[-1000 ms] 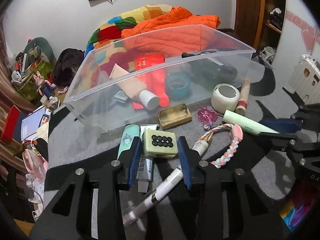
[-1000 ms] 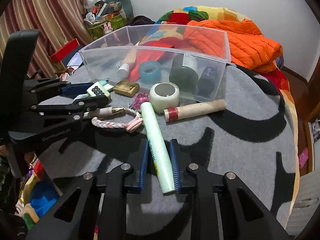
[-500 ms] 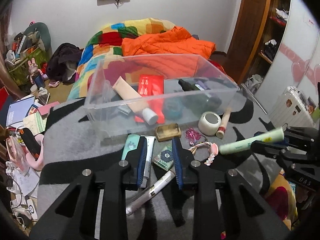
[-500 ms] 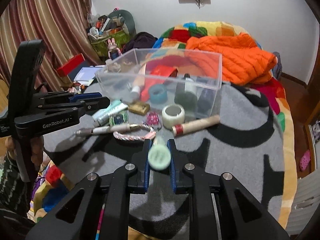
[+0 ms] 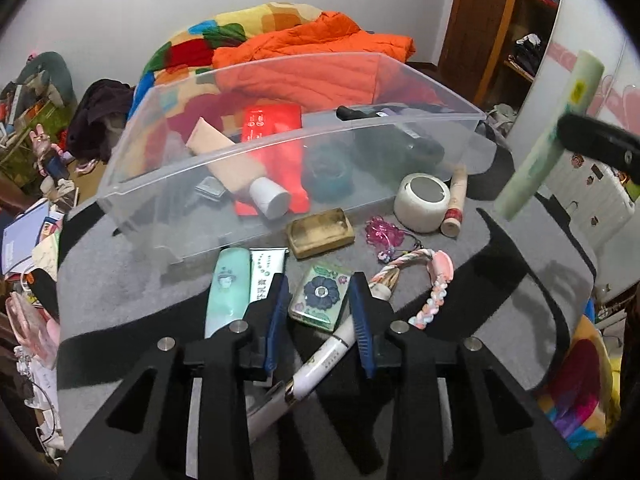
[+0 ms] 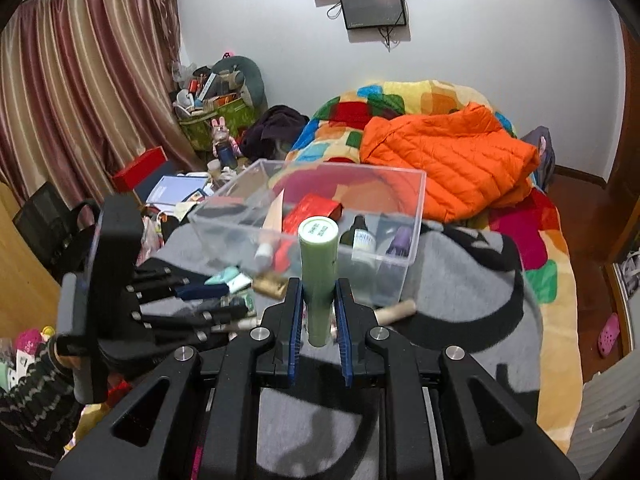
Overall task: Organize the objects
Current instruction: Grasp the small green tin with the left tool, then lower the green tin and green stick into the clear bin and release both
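Note:
My right gripper (image 6: pixel 319 302) is shut on a pale green tube (image 6: pixel 318 264) and holds it up in the air, short of the clear plastic bin (image 6: pixel 404 276). The tube also shows in the left wrist view (image 5: pixel 550 136). My left gripper (image 5: pixel 320 312) is open, its jaws on either side of a small green flowered tin (image 5: pixel 318 296) on the grey blanket. The bin (image 5: pixel 248 152) holds a beige tube, a red pack, a teal tape roll and dark bottles.
In front of the bin lie a mint tube (image 5: pixel 226 296), a white tube (image 5: pixel 264 276), a tan box (image 5: pixel 320 232), a tape roll (image 5: pixel 424 200), a braided rope (image 5: pixel 432 288) and a white pen (image 5: pixel 320 364). An orange jacket (image 6: pixel 444 152) lies behind on the bed.
My right gripper has lifted the green tube off the blanket and tipped it upright. My left gripper has risen and hovers around the flowered tin.

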`<state>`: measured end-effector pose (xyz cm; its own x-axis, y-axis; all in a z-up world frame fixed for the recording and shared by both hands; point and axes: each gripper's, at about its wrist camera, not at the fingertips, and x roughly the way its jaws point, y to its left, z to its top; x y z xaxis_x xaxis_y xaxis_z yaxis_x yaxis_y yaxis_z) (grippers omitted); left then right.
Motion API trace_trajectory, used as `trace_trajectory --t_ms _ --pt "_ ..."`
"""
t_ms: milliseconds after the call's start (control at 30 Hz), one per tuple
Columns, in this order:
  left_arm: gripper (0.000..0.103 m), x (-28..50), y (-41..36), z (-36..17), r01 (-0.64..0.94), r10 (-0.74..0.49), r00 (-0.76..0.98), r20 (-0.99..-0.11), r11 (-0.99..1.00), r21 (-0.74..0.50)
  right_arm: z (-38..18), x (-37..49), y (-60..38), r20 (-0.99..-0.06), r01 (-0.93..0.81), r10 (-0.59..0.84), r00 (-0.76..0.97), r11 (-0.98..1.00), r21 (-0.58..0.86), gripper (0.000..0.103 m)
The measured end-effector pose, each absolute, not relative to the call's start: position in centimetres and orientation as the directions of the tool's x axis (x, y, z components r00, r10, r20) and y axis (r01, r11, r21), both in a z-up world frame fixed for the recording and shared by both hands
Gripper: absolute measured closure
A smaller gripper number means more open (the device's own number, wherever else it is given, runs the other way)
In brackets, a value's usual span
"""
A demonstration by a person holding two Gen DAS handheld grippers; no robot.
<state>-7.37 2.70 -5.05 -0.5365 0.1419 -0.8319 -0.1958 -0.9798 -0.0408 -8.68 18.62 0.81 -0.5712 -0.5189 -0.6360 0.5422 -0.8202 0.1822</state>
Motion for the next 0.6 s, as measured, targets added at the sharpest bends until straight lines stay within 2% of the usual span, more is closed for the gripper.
trace_trajectory --t_ms 100,167,400,600 --pt "0.073 -7.8 2.5 -5.4 -0.197 0.16 -0.528 -0.834 -0.978 -0.063 1.3 -9.3 18.5 -0.624 0.538 -0.523 -0.581 -0.822 0.188 0.089" --pt "0.079 -7.9 2.2 -5.6 -0.186 0.161 -0.525 -0.835 -0.98 -0.072 1.7 -9.8 18.3 -0.612 0.534 -0.523 -0.594 -0.825 0.187 0.089" --pt "0.079 -7.2 1.1 -3.9 -0.146 0.178 -0.568 -0.804 -0.983 -0.114 3.8 -12.0 17.7 -0.57 0.514 -0.501 -0.651 -0.844 0.155 0.089" --pt "0.079 -7.0 -0.5 -0.5 -0.124 0.198 -0.633 -0.748 -0.98 -0.154 3.7 -14.6 16.7 -0.598 0.471 -0.412 -0.687 -0.88 0.064 0.089"
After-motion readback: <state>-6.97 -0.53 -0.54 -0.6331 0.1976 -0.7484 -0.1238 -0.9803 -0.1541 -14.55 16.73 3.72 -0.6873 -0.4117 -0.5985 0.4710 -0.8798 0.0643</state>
